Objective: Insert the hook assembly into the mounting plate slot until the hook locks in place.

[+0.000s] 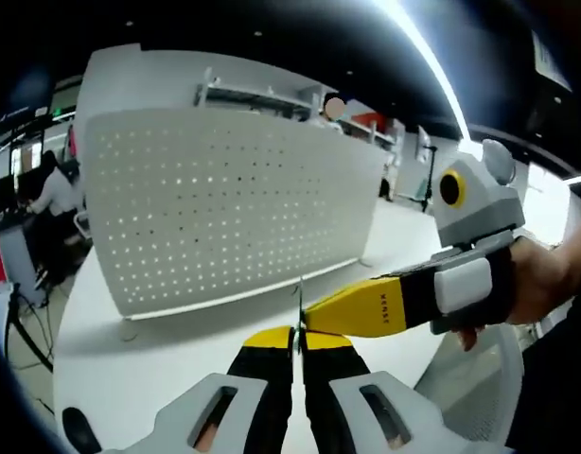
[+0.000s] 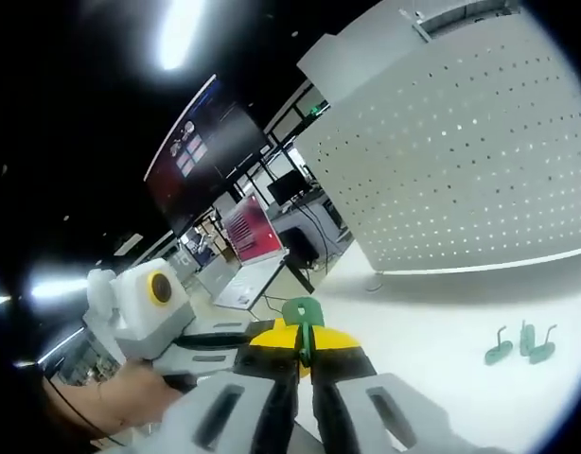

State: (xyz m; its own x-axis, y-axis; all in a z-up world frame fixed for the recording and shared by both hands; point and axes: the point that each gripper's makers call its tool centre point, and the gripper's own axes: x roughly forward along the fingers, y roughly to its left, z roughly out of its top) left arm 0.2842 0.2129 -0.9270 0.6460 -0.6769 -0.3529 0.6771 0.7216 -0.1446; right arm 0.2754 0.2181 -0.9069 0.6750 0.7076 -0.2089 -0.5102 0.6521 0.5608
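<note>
**Both grippers pinch one small hook part, well short of the perforated plate**

In the left gripper view, the left gripper (image 1: 295, 342) has its yellow-tipped jaws together on a thin, dark sliver that stands edge-on between them. The right gripper (image 1: 314, 320) reaches in from the right, held by a hand (image 1: 536, 279), and its yellow tips meet the same sliver. In the right gripper view, the right gripper's jaws are clamped on a green hook piece (image 2: 303, 317) whose rounded top rises above the tips; the left gripper (image 2: 238, 355) comes in from the left, just beside it.

The mounting plate (image 1: 224, 203), a white perforated panel, stands upright on the white counter (image 1: 167, 364), apart from the held part. Three more green hooks (image 2: 520, 345) sit on the counter near the plate's foot.

Judging from this, insertion has not begun. The risks look like these:

- The part is tiny and gripped by two tools at once, so uneven pull could twist it or flick it out of the jaws.
- The plate is freestanding as far as can be seen, so a firm push might tip or slide it.
- The holes are small and alike, so a tilted approach could jam the hook without locking.
- The loose hooks could be knocked by a low sweep.
</note>
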